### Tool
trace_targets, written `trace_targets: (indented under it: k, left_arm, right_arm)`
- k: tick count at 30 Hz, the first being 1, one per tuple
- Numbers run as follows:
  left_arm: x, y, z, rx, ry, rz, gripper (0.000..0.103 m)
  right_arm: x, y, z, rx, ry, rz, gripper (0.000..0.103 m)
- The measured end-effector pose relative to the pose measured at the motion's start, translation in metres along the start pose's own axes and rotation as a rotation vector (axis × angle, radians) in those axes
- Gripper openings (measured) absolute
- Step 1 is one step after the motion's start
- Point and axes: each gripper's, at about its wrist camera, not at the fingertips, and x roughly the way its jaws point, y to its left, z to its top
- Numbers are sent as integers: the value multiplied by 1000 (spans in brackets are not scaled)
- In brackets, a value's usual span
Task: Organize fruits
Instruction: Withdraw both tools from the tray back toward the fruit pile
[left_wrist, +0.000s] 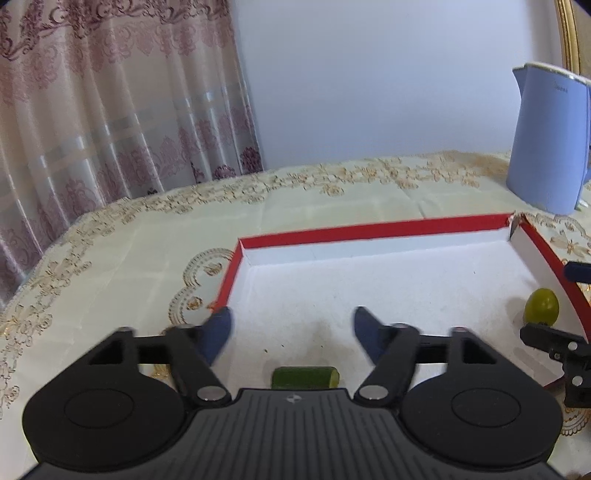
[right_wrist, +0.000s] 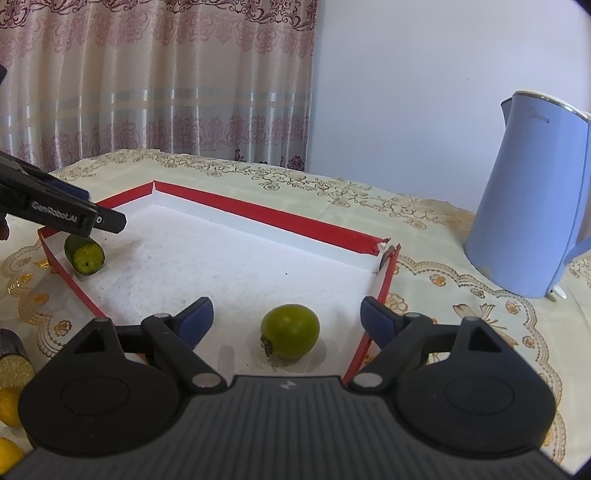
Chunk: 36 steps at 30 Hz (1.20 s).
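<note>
The blue electric kettle (right_wrist: 524, 206) carries the brand "Midea" near its top rim, sharp in the right wrist view and blurred in the left. "GenRobot.AI" is printed in white along the left gripper's (right_wrist: 62, 212) black side.

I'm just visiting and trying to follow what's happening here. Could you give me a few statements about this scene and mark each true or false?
1. The green tomato lies inside the red-rimmed box. True.
2. The right gripper is clamped on the tomato. False: it is open, the tomato lying between its fingers.
3. The cucumber piece is in the box. True.
4. The blue kettle stands inside the box. False: it stands on the tablecloth outside.
5. The left gripper is open. True.
</note>
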Motion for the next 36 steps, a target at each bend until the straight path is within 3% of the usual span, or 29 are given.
trace_targets:
  k: [5,8,13,16,30,36]
  left_arm:
    - [-13,4,2,9,-20,18,80]
    - [-24,8,1,11,-29,27,80]
    - [-47,17,-6,7,-50,36,80]
    - [-60,24,-14,-2,-59,38,80]
    - [-133,29,-97,-7,-64,3,83]
    - [-155,18,-130,55,-59,0,83]
  right_arm:
    - [0,-1,0,2,-5,-1,87]
    - [-3,-3,1,8,-25,-21,96]
    - [-15,-8,4,42,-72,-18,96]
    - [-24,-5,2,30,-79,-31,103]
    - [-157,33,-63,-2,-107,-45,103]
    - [-194,70,-84,-28,-92,30,103]
